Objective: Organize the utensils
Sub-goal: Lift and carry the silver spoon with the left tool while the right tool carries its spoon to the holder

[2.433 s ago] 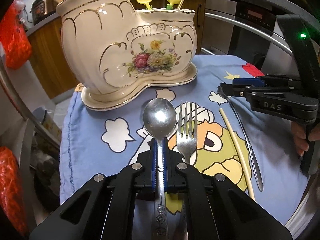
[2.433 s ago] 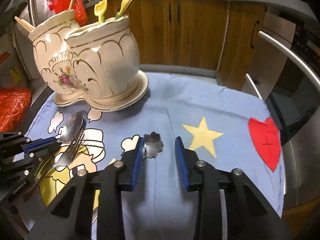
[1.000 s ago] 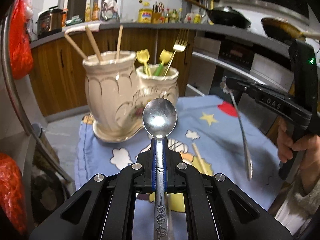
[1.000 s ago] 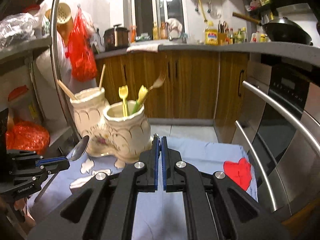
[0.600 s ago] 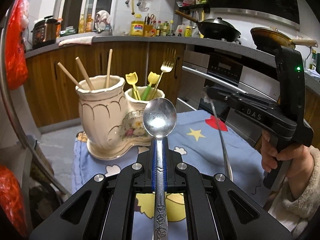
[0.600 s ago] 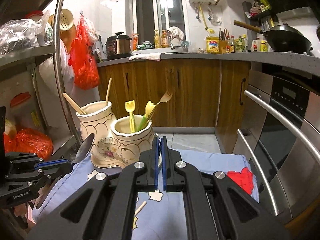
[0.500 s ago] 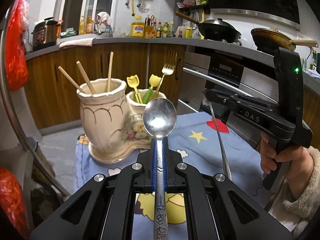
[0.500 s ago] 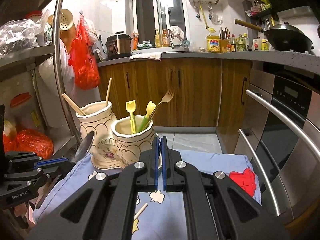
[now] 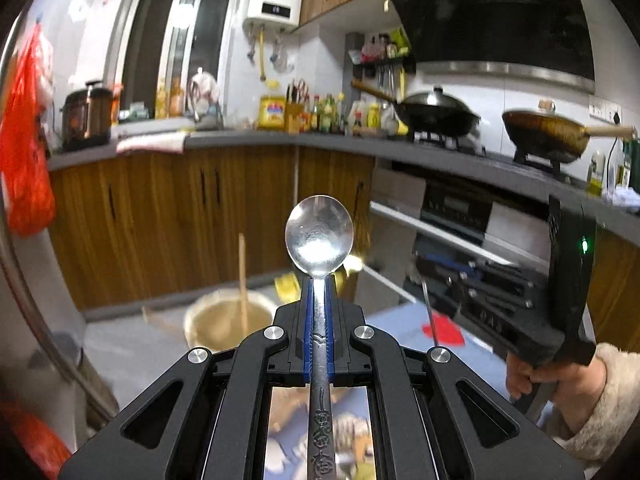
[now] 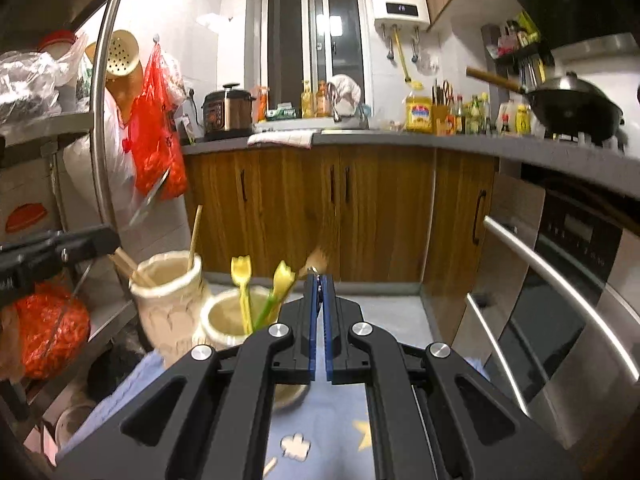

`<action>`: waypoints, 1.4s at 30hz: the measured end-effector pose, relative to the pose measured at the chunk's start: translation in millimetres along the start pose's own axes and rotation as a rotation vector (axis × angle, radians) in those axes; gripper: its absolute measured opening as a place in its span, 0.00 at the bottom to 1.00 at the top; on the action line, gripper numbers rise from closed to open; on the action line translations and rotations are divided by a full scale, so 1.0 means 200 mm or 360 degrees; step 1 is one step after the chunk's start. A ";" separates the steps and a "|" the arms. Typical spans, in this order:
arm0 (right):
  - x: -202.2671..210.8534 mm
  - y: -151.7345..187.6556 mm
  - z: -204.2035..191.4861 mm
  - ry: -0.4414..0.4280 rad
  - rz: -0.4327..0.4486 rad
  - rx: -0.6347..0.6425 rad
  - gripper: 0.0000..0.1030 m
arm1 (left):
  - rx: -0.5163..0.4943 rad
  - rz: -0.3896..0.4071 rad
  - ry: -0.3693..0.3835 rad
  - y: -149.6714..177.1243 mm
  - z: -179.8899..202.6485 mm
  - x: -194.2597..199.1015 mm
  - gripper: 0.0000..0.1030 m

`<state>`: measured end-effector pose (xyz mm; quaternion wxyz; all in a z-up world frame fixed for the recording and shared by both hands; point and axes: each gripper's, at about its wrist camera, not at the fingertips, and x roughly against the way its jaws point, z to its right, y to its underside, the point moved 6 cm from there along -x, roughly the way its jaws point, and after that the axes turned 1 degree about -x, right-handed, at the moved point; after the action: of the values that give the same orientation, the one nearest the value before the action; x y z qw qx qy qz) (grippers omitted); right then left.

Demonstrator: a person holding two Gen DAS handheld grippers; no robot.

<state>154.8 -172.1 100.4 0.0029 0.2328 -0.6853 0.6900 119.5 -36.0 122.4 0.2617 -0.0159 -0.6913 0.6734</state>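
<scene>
My left gripper point(image 9: 319, 292) is shut on a steel spoon point(image 9: 319, 236), bowl up, held high above the cream ceramic utensil holder point(image 9: 228, 322). The right gripper point(image 9: 440, 276) shows in the left wrist view, shut on a thin metal utensil point(image 9: 430, 316) that hangs down from it. In the right wrist view my right gripper point(image 10: 319, 286) is shut, level with the holder's rims. The holder's taller pot point(image 10: 168, 304) has wooden chopsticks point(image 10: 195, 236); its lower pot point(image 10: 234, 320) has yellow tulip-handled utensils point(image 10: 241, 280) and a fork. The left gripper point(image 10: 60, 252) is at the left there.
A blue cartoon cloth point(image 10: 320, 432) covers the table. An oven with a steel handle point(image 10: 560, 296) is at the right. A metal shelf rack point(image 10: 100, 160) with red bags point(image 10: 48, 328) stands at the left. Wooden cabinets point(image 10: 320, 208) and a counter lie behind.
Both grippers have risen well above the table with their utensils. The holder now sits lower in both views. The views are blurred by motion.
</scene>
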 end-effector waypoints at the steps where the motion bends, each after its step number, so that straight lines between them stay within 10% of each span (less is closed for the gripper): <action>1: -0.01 -0.03 0.00 -0.0001 0.0015 -0.0001 0.02 | 0.0004 0.0028 0.0001 -0.05 -0.02 -0.01 0.05; 13: -0.14 -0.39 -0.02 0.0164 0.0352 -0.0043 0.02 | 0.0146 0.0271 -0.0128 -0.31 -0.26 -0.24 0.05; 23: -0.29 -0.30 -0.03 0.0304 0.0455 -0.0004 0.03 | 0.0036 0.0374 -0.0413 -0.20 -0.27 -0.34 0.06; 42: -0.41 -0.12 -0.19 0.0237 0.0428 0.0229 0.03 | -0.0143 0.0355 -0.0470 -0.07 -0.23 -0.37 0.06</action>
<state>222.8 -108.8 98.3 -0.0553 0.0868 -0.6571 0.7468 206.6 -22.3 108.5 0.0801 -0.0050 -0.7454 0.6617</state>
